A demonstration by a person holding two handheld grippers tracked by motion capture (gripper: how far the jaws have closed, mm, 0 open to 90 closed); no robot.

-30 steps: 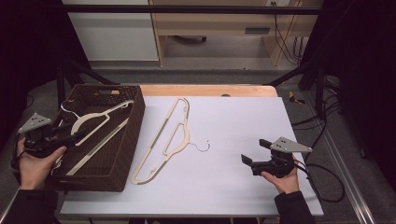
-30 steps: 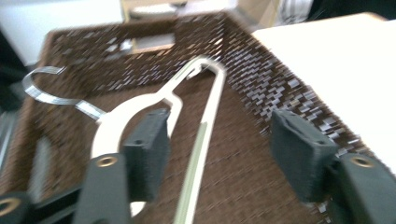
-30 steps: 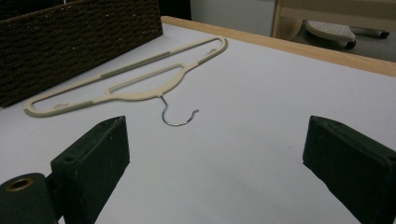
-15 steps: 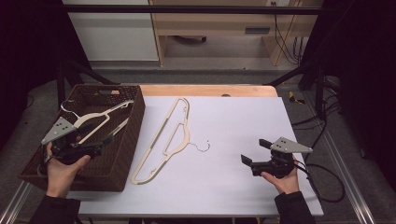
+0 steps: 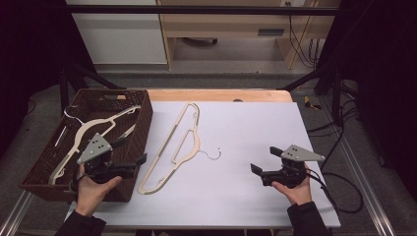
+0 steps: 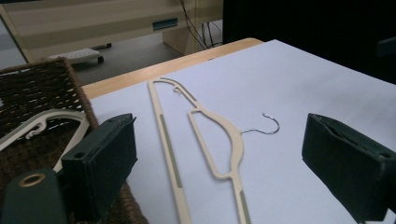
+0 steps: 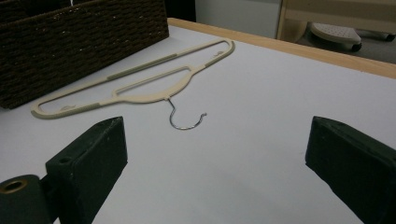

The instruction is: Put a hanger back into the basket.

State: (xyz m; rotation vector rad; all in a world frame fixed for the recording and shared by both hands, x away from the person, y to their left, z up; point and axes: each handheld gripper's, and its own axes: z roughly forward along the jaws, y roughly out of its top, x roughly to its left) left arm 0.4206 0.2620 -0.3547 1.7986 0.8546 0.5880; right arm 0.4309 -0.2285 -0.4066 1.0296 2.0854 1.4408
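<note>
While both claws hover low over the table, the scene reads:
Left claw: at the basket's near right corner; jaws have just been opening, now wide apart with nothing between them.
Right claw: over bare table at the near right, jaws wide, holding nothing.
Hanger on table: cream plastic, flat, just beside the basket's right wall, wire hook toward the right claw.
Open room: broad bare surface from the hook to the right and far edges.
Wicker basket: on the left edge, holding a second cream hanger.
</note>
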